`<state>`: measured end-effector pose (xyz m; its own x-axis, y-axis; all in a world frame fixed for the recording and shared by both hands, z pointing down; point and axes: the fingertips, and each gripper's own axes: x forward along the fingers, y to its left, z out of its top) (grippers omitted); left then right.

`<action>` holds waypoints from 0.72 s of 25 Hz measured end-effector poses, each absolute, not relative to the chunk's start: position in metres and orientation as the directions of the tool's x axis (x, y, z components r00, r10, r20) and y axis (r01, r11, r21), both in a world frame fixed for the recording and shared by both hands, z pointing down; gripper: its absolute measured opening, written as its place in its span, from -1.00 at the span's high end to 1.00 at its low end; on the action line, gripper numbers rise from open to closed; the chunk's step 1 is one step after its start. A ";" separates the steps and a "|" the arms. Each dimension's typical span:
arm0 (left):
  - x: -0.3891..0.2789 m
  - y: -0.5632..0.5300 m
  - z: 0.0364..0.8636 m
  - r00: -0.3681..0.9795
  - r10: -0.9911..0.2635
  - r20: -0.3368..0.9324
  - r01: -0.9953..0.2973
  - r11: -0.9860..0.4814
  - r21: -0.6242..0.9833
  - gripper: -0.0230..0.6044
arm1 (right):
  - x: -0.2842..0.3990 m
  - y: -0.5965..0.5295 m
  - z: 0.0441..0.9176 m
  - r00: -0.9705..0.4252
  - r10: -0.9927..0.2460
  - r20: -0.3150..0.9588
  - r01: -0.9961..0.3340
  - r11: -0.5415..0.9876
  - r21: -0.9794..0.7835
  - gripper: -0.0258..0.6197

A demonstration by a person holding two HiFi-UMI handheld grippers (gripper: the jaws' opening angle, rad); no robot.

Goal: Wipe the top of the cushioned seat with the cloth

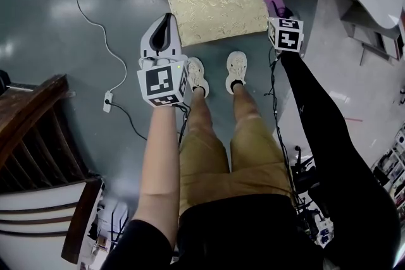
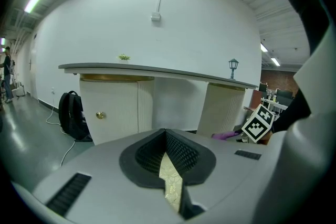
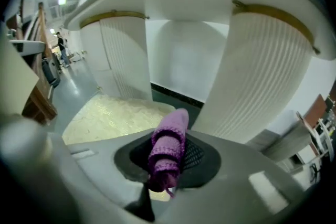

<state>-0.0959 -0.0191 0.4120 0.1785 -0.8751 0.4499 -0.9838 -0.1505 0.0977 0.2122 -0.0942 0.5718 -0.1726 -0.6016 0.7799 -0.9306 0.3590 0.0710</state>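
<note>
Just off the right edge of the cushioned seat (image 1: 218, 6), the right gripper (image 1: 276, 7) has its jaws clamped on the purple cloth (image 3: 168, 148), while the left gripper (image 1: 166, 22) has its jaws together and empty; wiping appears not yet begun, so next the cloth needs lowering onto the seat top.
</note>
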 end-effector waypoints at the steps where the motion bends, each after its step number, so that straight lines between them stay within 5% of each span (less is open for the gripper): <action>1: -0.100 -0.017 0.413 0.175 -0.876 0.450 -0.984 -0.147 0.097 0.90 | 0.191 -0.092 0.566 -0.222 -0.606 0.764 -0.914 0.403 0.054 0.72; 10: -0.135 0.007 0.414 0.140 -0.877 0.459 -0.990 -0.130 0.053 0.90 | -0.029 -0.006 0.560 -0.611 -0.385 0.692 -0.679 0.705 -0.207 0.72; 18: -0.146 0.020 0.421 0.136 -0.874 0.467 -0.991 -0.112 0.077 0.90 | -0.109 0.042 0.604 -0.596 -0.165 0.786 -0.635 0.696 -0.335 0.72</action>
<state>-0.1456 0.0199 0.4215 0.1356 -0.8736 0.4674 -0.9906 -0.1124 0.0774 -0.1089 0.0415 0.6042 -0.5959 -0.1650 0.7859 -0.6351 0.6957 -0.3355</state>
